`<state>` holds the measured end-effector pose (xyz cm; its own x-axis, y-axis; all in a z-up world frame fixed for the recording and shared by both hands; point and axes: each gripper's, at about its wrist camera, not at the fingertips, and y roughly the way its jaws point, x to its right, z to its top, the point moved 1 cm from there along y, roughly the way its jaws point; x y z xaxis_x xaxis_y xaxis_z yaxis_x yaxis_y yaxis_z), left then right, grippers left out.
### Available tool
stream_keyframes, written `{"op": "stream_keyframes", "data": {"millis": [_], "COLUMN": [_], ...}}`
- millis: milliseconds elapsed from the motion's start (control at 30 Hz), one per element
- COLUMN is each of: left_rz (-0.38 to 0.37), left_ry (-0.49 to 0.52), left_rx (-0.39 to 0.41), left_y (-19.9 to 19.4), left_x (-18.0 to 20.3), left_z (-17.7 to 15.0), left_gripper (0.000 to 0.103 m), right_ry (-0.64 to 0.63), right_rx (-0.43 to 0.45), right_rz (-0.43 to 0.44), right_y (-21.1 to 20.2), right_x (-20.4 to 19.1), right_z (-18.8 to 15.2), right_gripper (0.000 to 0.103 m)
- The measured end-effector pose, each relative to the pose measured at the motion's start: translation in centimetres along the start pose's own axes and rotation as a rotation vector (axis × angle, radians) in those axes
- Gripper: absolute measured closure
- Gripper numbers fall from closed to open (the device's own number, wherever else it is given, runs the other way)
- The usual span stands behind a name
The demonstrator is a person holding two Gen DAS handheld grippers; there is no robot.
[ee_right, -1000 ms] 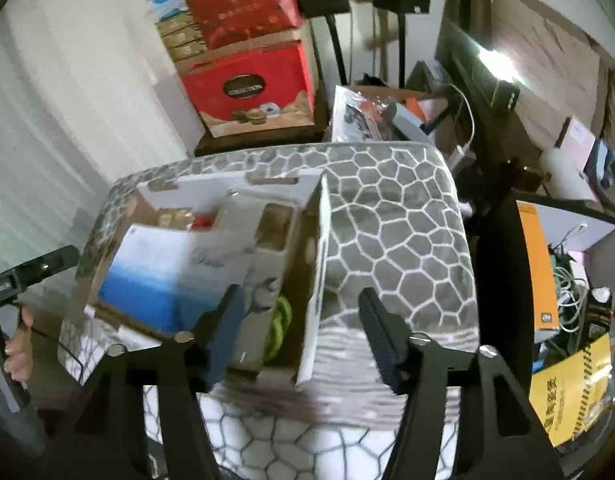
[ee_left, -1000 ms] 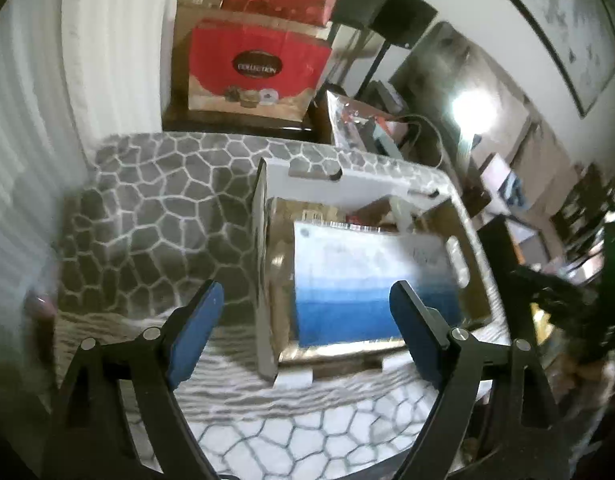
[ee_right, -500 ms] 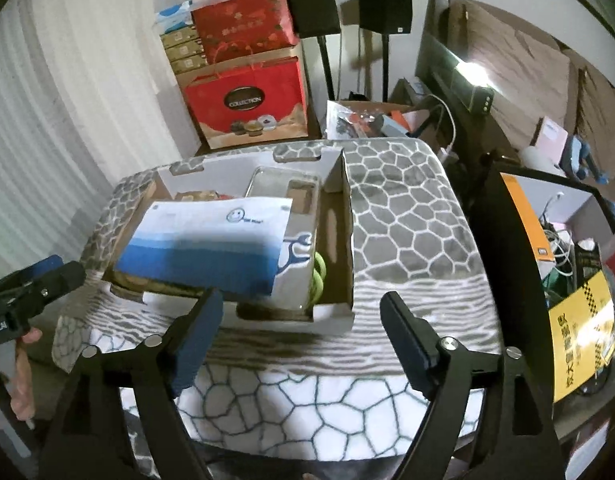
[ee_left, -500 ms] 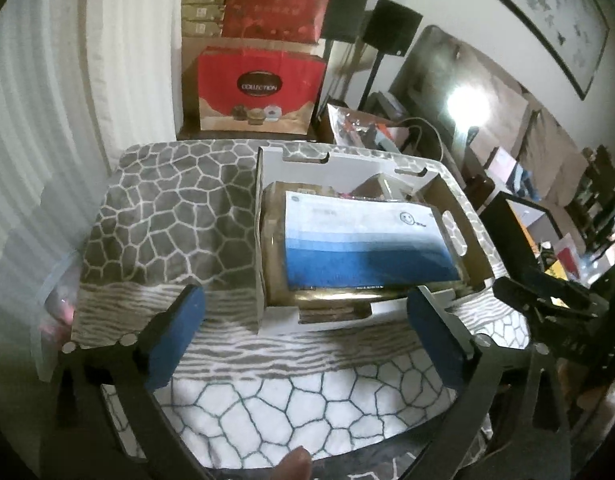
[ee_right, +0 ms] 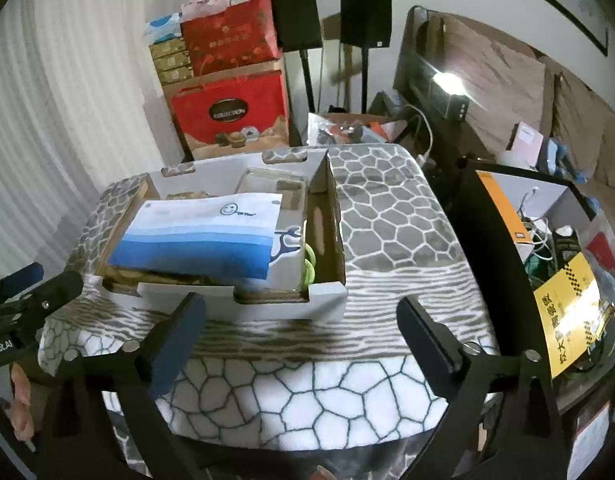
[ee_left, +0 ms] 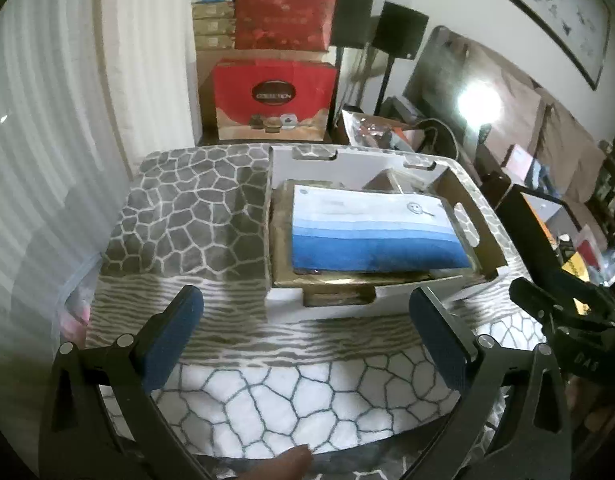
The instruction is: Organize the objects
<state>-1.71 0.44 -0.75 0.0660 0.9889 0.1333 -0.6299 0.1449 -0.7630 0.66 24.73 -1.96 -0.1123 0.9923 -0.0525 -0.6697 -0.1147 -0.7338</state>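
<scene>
Your worktop (ee_left: 195, 216) wears a grey-and-white blanket with a cobblestone pattern. On it, toward the far side, sits the white cardboard tray box (ee_right: 323, 304), and a blue-and-white gradient pouch (ee_right: 199, 240) lies flat across its contents. Your left gripper (ee_left: 307, 332) and right gripper (ee_right: 301, 332) both hover near the worktop's near edge, fingers spread wide and empty. Beyond the far edge, red gift boxes (ee_left: 273, 100) are stacked against the wall beside two black speakers on stands (ee_right: 331, 20).
</scene>
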Motion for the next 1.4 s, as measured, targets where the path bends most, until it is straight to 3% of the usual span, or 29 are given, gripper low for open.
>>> {"op": "stream_keyframes", "data": {"millis": [367, 1400], "left_rz": [0.035, 0.081], "left_ry": [-0.016, -0.013], "left_rx": [0.028, 0.011], "left_y": [0.06, 0.11], "left_x": [0.06, -0.55], "left_z": [-0.51, -0.76], "left_gripper": [0.000, 0.000], "right_ry": [-0.004, -0.016], "right_rx": [0.019, 0.048], "right_rz": [-0.028, -0.045], "right_y": [-0.16, -0.64], "right_x": [-0.16, -0.90], "right_z": [-0.72, -0.63], "right_gripper": [0.001, 0.001]}}
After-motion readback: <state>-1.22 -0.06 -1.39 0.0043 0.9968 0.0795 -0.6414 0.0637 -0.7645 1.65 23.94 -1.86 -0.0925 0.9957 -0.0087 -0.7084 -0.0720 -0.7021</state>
